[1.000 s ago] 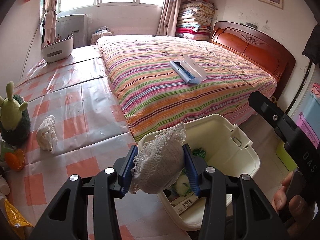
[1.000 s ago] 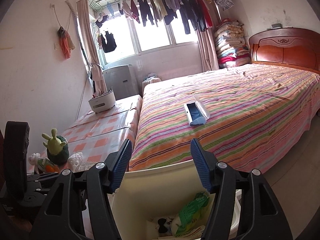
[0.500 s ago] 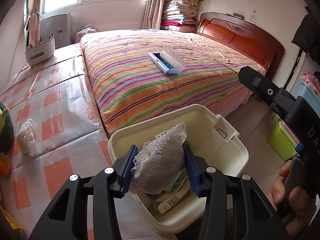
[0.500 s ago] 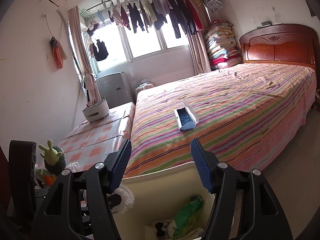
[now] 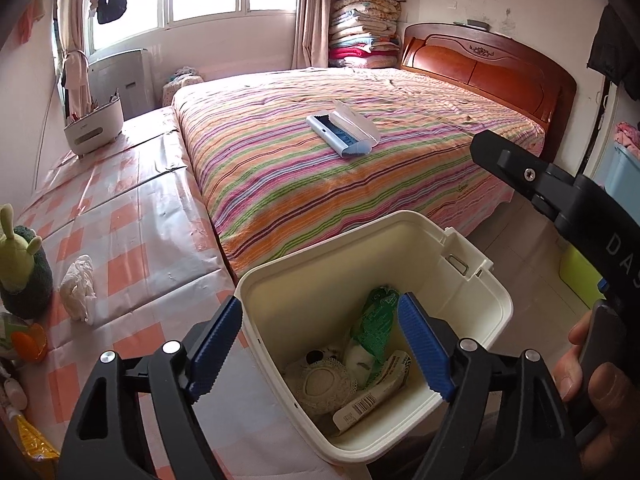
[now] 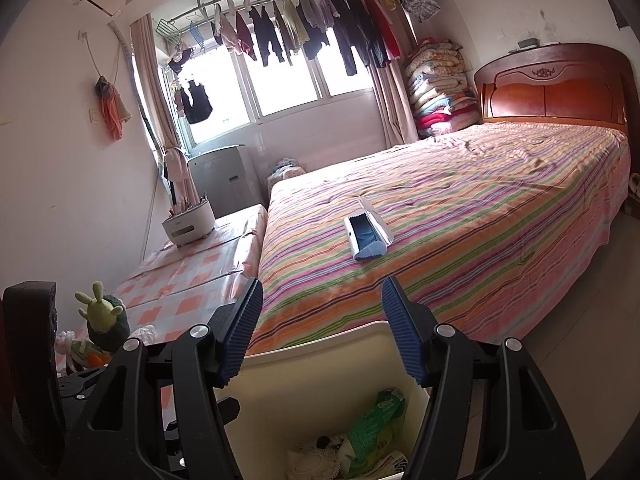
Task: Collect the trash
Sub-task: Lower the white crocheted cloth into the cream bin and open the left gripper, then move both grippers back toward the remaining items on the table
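Drop step: left hand-held gripper (image 5: 320,346) jaws opening, empty, over bin (image 5: 476,280); lace piece (image 5: 322,384) inside. Right hand-held gripper (image 6: 322,328) half-open around the bin wall; grip unclear. Next, likely: crumpled tissue (image 5: 78,282), left of frame.

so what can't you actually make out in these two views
- Right gripper, right wrist view: whether it grips the bin; its own fingers hide any contact.
- Bin bottom, left wrist view: the lace piece, green bag and barcoded box cover whatever lies beneath.
- Yellow packet, left wrist view: cut off by the lower left edge.
- Barcoded box print: too small to read.
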The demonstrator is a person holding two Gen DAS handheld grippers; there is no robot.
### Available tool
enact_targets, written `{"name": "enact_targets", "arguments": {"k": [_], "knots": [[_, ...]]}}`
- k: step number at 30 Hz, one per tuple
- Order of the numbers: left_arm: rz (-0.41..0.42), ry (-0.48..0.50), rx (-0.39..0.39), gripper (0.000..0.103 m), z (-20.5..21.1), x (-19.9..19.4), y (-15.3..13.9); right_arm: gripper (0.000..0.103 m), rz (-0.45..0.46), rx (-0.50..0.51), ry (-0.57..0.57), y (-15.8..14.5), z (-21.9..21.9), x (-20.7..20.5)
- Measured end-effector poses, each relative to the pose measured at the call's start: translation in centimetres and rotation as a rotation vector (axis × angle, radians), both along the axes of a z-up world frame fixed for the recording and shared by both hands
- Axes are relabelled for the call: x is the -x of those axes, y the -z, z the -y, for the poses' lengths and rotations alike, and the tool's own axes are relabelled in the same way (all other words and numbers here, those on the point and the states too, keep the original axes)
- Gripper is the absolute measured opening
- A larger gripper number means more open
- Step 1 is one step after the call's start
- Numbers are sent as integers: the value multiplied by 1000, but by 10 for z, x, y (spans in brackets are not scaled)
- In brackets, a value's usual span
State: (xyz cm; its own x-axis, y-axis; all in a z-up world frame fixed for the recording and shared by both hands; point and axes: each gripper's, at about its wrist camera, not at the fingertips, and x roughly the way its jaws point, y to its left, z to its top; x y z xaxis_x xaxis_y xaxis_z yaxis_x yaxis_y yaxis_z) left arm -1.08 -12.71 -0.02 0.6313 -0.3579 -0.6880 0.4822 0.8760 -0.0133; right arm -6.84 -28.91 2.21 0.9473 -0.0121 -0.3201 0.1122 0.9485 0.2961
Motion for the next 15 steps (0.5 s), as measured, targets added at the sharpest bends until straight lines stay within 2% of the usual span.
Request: {"name": "enact_targets", "arguments": {"k": [6, 15], "knots": [[18, -44, -40, 78, -7, -2, -1, 62, -3, -19, -10, -1, -3, -4], [-5, -121, -6, 78, -34, -13, -7, 70, -6, -19, -41, -3, -19, -13]]}}
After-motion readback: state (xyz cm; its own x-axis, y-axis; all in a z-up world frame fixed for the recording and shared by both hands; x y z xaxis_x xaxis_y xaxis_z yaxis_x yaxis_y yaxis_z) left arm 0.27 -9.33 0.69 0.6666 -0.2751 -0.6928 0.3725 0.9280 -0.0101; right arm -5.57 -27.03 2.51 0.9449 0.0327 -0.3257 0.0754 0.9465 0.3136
